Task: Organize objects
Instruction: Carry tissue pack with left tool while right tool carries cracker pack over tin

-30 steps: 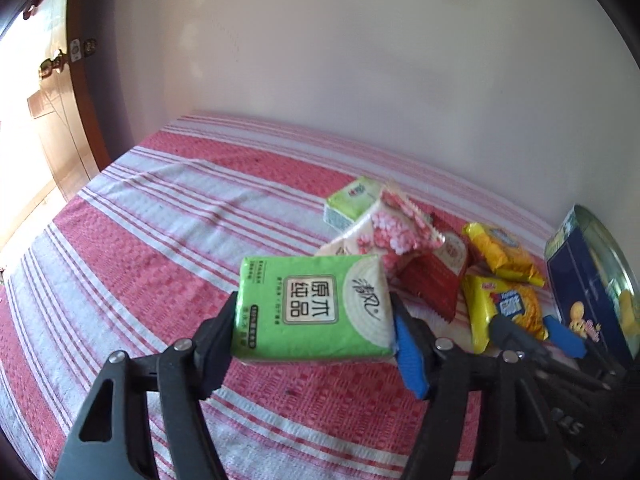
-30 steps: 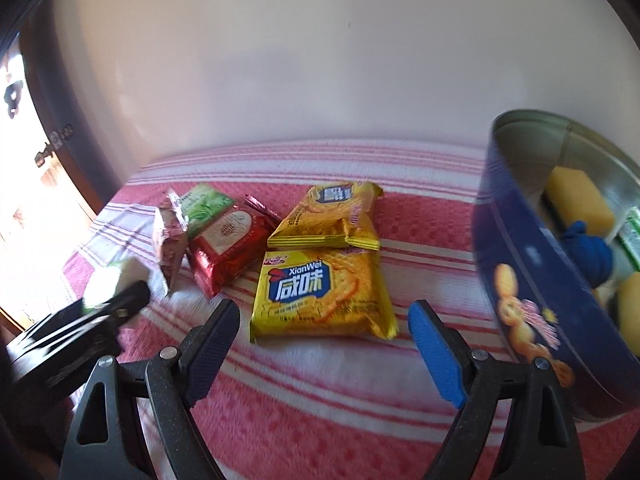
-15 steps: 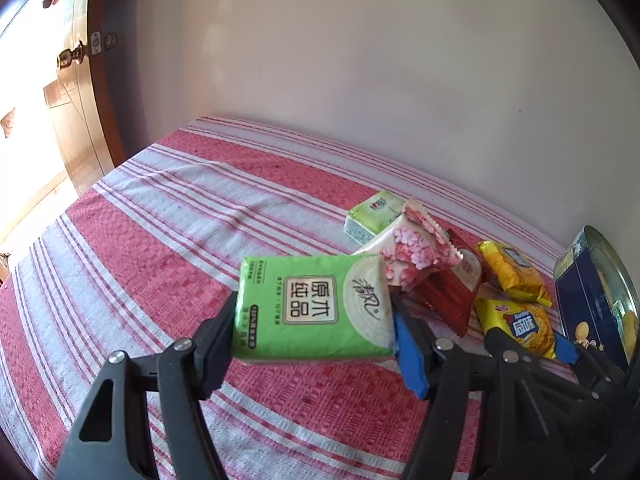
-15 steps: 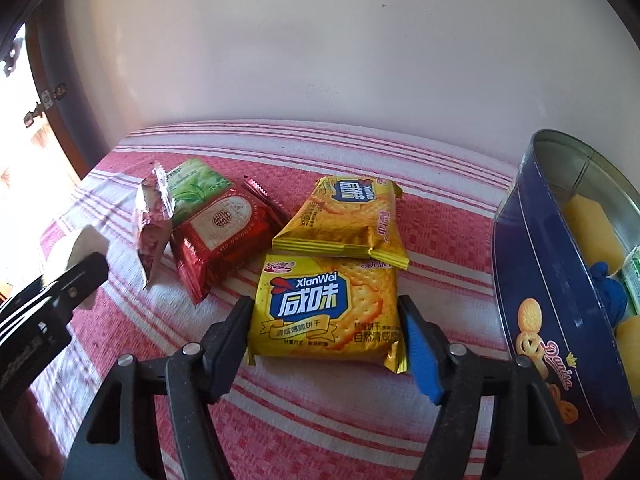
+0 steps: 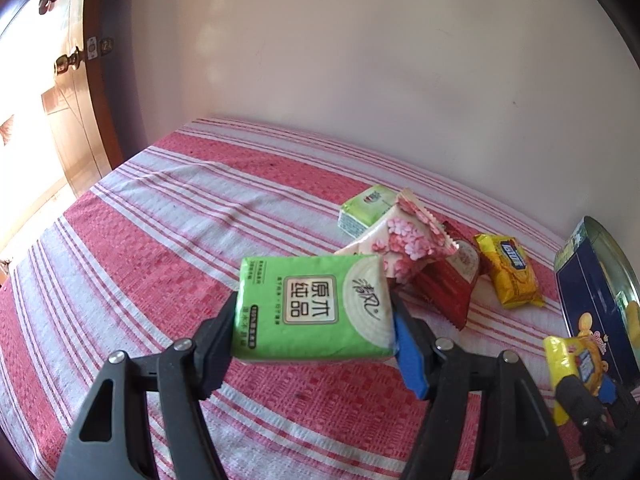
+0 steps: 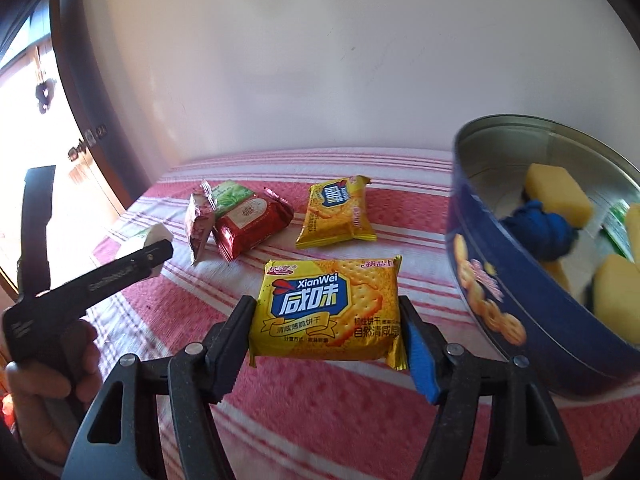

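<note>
My left gripper (image 5: 314, 326) is shut on a green tissue pack (image 5: 312, 308) and holds it above the striped cloth. My right gripper (image 6: 326, 334) is shut on a yellow XianWei cracker pack (image 6: 326, 308), lifted off the cloth; that pack also shows in the left wrist view (image 5: 576, 364). The blue cookie tin (image 6: 516, 312) stands open on the right, with yellow blocks and a blue item inside. It also shows in the left wrist view (image 5: 592, 304).
On the red-and-white striped cloth (image 5: 160, 248) lie a second yellow cracker pack (image 6: 338, 210), a red snack pack (image 6: 250, 220), a pink floral pack (image 5: 404, 240) and a small green pack (image 5: 366, 208). A wall runs behind; a wooden door (image 5: 80, 128) stands at left.
My right gripper has closed on the yellow cracker pack and lifted it off the cloth. My left gripper has kept hold of the tissue pack and drawn back a little.
</note>
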`<action>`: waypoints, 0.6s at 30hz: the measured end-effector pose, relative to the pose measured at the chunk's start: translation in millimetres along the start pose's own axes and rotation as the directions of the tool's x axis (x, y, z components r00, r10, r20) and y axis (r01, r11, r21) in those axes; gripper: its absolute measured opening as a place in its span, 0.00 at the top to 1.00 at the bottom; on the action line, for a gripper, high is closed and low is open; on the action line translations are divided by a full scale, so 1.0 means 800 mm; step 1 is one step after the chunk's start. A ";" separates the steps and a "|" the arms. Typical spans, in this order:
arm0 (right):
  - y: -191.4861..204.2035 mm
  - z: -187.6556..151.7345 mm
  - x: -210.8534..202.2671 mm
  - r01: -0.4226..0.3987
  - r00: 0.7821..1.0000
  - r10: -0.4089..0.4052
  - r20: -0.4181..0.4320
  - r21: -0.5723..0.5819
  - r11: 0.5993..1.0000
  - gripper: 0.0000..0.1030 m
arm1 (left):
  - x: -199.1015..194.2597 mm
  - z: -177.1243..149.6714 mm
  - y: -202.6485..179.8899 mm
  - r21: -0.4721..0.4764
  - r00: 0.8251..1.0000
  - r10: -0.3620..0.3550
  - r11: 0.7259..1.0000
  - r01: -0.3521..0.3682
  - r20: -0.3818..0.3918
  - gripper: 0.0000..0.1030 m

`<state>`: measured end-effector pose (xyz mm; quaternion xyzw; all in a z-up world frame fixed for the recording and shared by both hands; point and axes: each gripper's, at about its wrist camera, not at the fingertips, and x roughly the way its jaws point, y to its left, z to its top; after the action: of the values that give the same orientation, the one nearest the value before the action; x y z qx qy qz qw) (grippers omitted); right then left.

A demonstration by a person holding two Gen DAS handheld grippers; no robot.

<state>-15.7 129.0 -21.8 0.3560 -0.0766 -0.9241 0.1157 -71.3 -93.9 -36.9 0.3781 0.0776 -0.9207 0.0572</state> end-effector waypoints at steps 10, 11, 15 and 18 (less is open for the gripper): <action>-0.005 0.012 -0.027 0.014 0.992 -0.015 0.127 0.008 1.000 0.31 | -0.035 -0.001 -0.032 0.093 0.986 -0.059 0.995 0.045 0.155 0.33; -0.005 0.013 -0.028 0.016 0.991 -0.017 0.131 0.008 1.000 0.31 | -0.038 -0.001 -0.036 0.104 0.984 -0.066 0.993 0.049 0.168 0.33; -0.006 0.015 -0.034 0.031 0.988 -0.032 0.149 0.006 0.999 0.31 | -0.048 -0.003 -0.049 0.152 0.974 -0.092 0.987 0.061 0.206 0.33; -0.006 0.014 -0.044 0.058 0.983 -0.058 0.177 0.000 0.998 0.31 | -0.054 -0.005 -0.058 0.184 0.970 -0.081 0.982 0.039 0.230 0.32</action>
<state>1.3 143.6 7.8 0.2745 -0.0738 -0.9552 0.0824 -45.6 -45.8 -4.9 0.2669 -0.0009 -0.9637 0.0041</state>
